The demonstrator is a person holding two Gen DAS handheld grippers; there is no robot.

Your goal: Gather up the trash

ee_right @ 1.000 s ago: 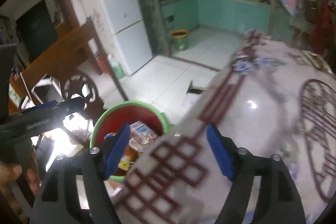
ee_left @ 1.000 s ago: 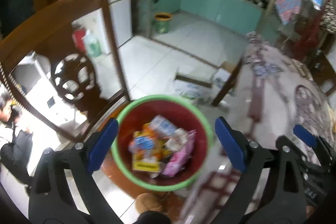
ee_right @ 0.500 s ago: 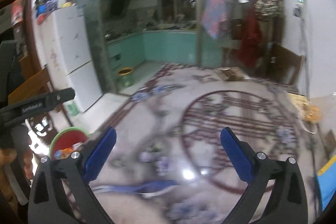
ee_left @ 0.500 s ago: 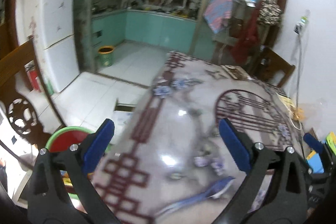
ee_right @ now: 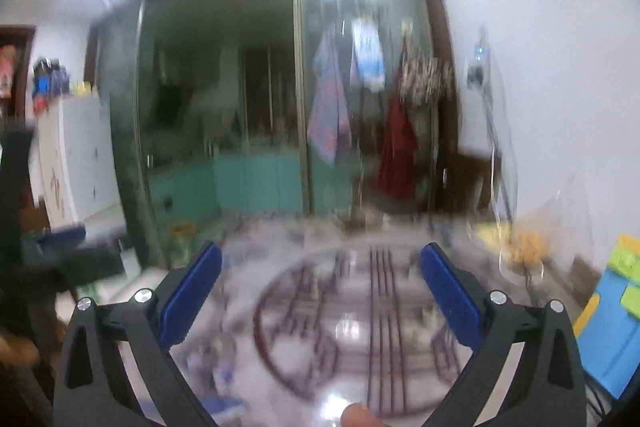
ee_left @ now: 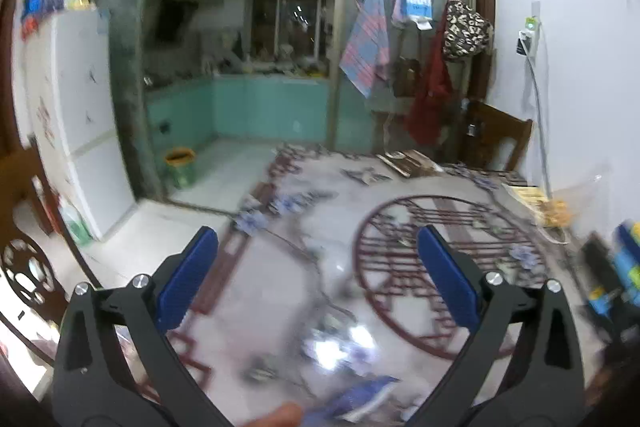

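1. At the bottom edge of the left wrist view, a blurred blue-and-white wrapper-like scrap (ee_left: 360,397) lies on the glossy patterned table (ee_left: 280,291), beside a fingertip (ee_left: 280,415); what the scrap is cannot be made out.
2. The left gripper (ee_left: 318,277) hangs over that table with its blue-padded black fingers (ee_left: 186,285) spread wide and nothing between them.
3. The right gripper (ee_right: 320,291) is likewise wide apart and holds nothing, over the dark red circular motif (ee_right: 360,327) printed on the tabletop; the view is heavily blurred.
4. At the right of the table lie a yellow item under clear plastic (ee_left: 552,211) and a blue and green box (ee_right: 612,323).
5. To the left, part of a carved dark wooden chair back (ee_left: 24,275) shows at the frame edge.
6. Farther left on the tiled floor stands a small green bucket with a yellow rim (ee_left: 181,167), near a white refrigerator (ee_left: 76,115).
7. Behind the table a wooden chair (ee_left: 500,139) stands against the white wall.
8. Farthest back, a striped pink and blue cloth (ee_left: 368,43) and a red garment (ee_left: 430,99) hang on the glass partition before the teal kitchen cabinets (ee_left: 260,107).
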